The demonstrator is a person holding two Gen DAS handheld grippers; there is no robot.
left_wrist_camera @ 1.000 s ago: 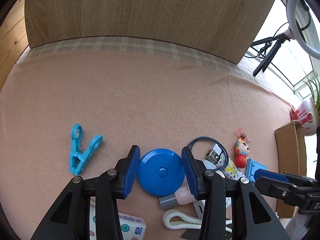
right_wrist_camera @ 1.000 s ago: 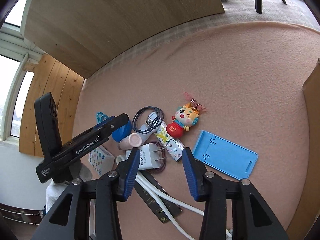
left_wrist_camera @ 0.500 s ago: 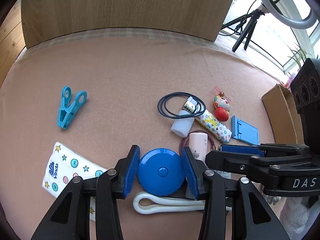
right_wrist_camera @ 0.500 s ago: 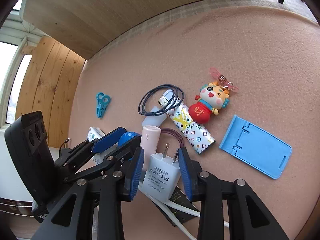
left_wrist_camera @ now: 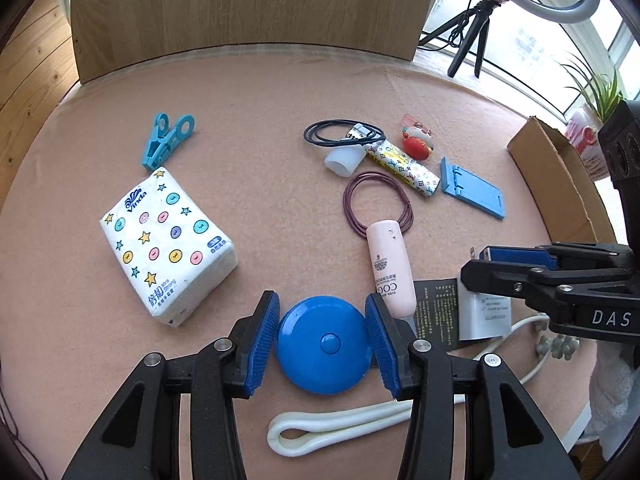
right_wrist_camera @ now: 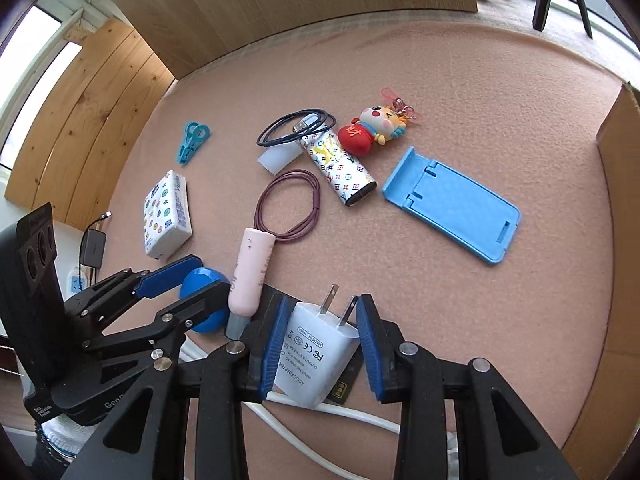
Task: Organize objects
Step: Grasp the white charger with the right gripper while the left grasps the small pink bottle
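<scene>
we've got the left claw (left_wrist_camera: 322,343) clamped on the round blue plastic tape measure (left_wrist_camera: 323,345), pads on opposite edges of the disc so it can't roll out. right claw (right_wrist_camera: 319,351) is around the white plastic two-prong wall charger (right_wrist_camera: 316,354); its jaws have just been closing, the left pad is on the body, the right one sits at the prong side, so we read it as gripped across the narrow width, prongs pointing away from the claw. both are low over the pink felt-covered bench (left_wrist_camera: 280,92), near its front edge. rest of the clutter lies loose: star-print tissue pack (left_wrist_camera: 164,240), pink tube (left_wrist_camera: 390,268), maroon cable loop (left_wrist_camera: 378,204), patterned power bank (left_wrist_camera: 404,168), blue folding phone stand (left_wrist_camera: 472,192), teal clothes peg (left_wrist_camera: 166,138). cardboard box (right_wrist_camera: 620,216) stands open at the right edge, likely the drop target, which fits grabbing one item per hand. watch the white cord under the charger: it could drag.
</scene>
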